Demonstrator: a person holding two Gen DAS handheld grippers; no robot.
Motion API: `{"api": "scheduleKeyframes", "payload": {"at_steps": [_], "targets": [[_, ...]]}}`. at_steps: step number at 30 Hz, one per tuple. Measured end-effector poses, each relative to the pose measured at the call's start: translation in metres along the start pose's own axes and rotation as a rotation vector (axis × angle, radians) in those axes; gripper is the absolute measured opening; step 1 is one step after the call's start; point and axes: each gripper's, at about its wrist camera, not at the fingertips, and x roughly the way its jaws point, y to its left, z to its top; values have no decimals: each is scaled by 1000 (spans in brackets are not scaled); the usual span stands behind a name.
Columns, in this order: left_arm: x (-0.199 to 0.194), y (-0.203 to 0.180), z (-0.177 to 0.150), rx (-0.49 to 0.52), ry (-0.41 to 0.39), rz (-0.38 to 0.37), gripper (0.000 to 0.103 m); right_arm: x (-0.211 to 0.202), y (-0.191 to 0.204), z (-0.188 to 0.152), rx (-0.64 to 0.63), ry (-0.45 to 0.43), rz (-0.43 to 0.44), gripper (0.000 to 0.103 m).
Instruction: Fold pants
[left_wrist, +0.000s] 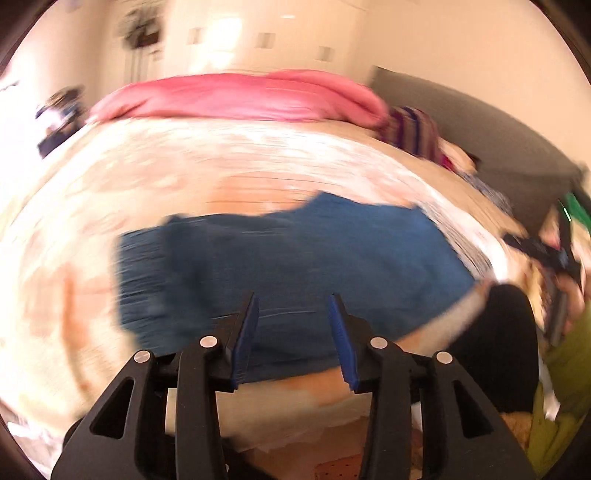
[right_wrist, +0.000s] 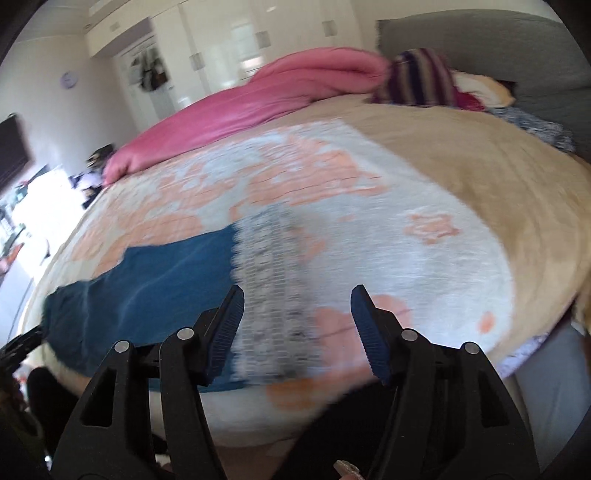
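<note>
Blue pants (left_wrist: 288, 266) lie folded compactly on bed (right_wrist: 461, 177). Left gripper (left_wrist: 293, 339) and right gripper (right_wrist: 297, 328), pants at 9 o'clock, both parted, empty. Fold judged nearly complete.

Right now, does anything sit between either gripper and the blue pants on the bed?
Nothing visible does. The blue pants lie on the patterned bedspread, uncovered, just ahead of the open left gripper and beside the open right gripper.
</note>
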Motion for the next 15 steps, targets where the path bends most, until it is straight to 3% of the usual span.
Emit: {"api": "scheduleKeyframes", "payload": {"at_steps": [4, 9, 11, 15], "targets": [[-9, 45, 4, -176, -12, 47, 39, 3, 4, -1, -27, 18, 65, 54], [-18, 67, 1, -258, -16, 97, 59, 29, 66, -11, -238, 120, 223, 62], [-15, 75, 1, -299, -7, 97, 66, 44, 86, -18, -309, 165, 229, 62], [-5, 86, -1, -376, 10, 44, 67, 72, 106, -31, -391, 245, 208, 63]]}}
